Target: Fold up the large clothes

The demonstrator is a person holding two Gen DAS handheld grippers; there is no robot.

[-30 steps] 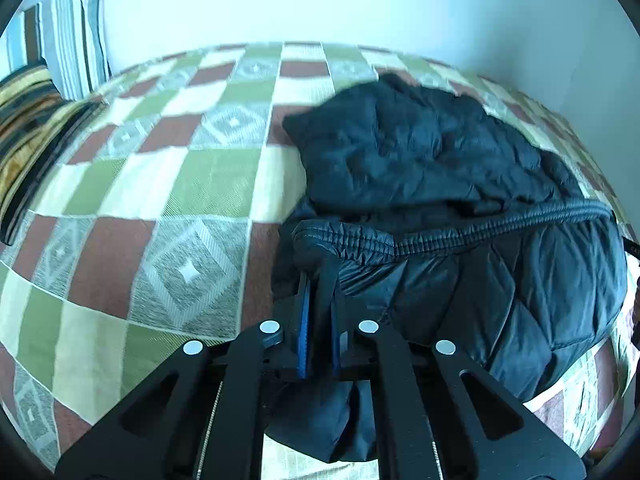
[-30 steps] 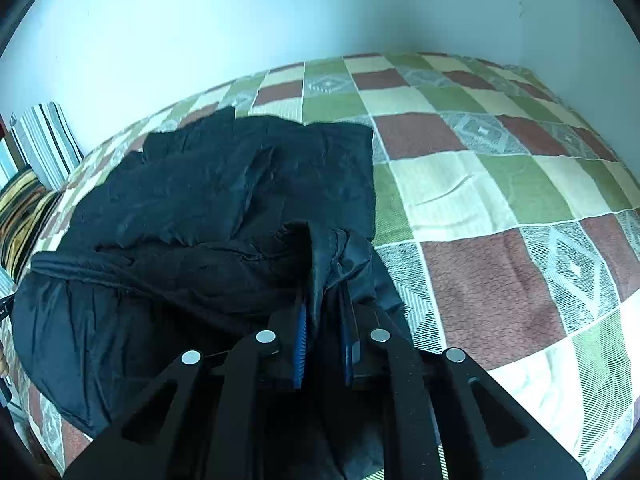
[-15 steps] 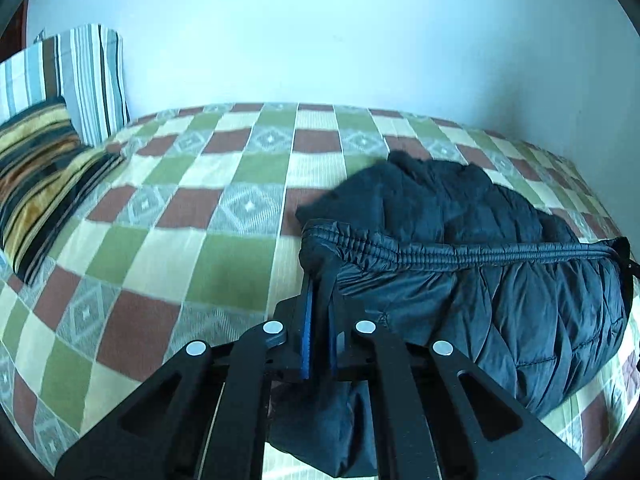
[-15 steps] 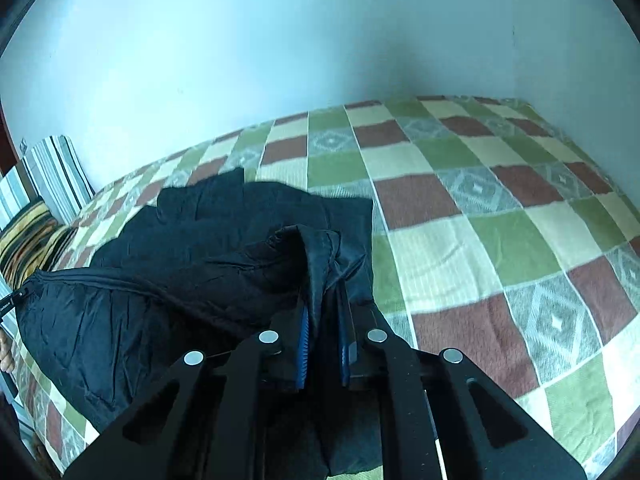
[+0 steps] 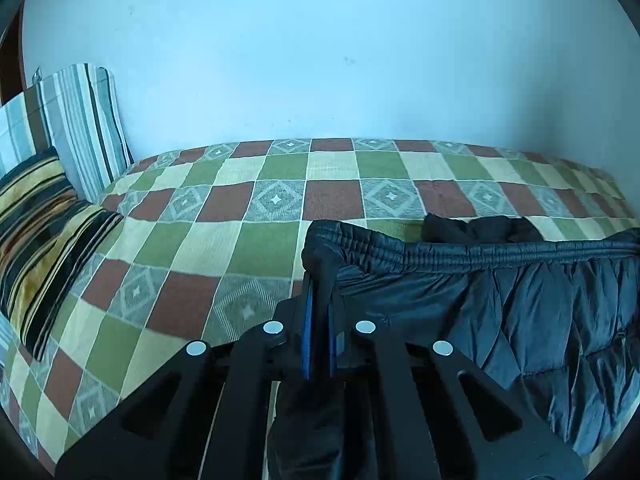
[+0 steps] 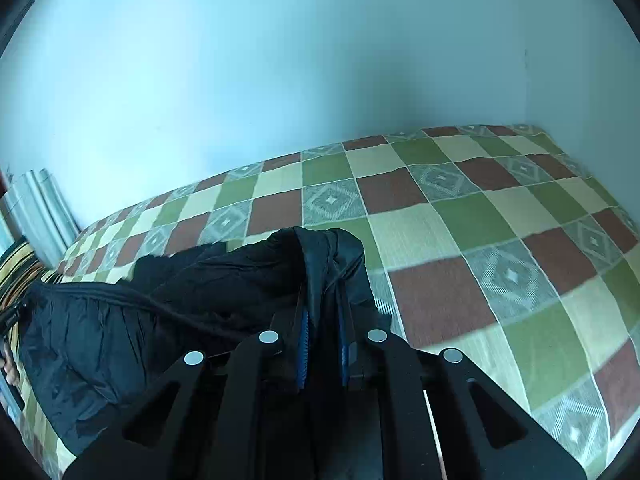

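A dark navy quilted jacket (image 5: 540,312) hangs between my two grippers above a checked bed. My left gripper (image 5: 319,280) is shut on the left corner of its elastic hem (image 5: 440,250), which stretches taut to the right. In the right wrist view, my right gripper (image 6: 322,292) is shut on the jacket's (image 6: 120,328) other corner, with fabric bunched over the fingertips. The rest of the jacket droops toward the bedspread, and its far part (image 5: 480,228) rests on the bed.
The bedspread (image 5: 240,240) has green, red and cream squares. Striped pillows (image 5: 48,184) lie at the left end of the bed. A pale wall (image 5: 320,60) runs along the far side, with a corner at the right (image 6: 528,80).
Both grippers have risen and tilted up, lifting the jacket's hem off the bed. More wall and less bed shows now. The hem is pulled straighter between them.
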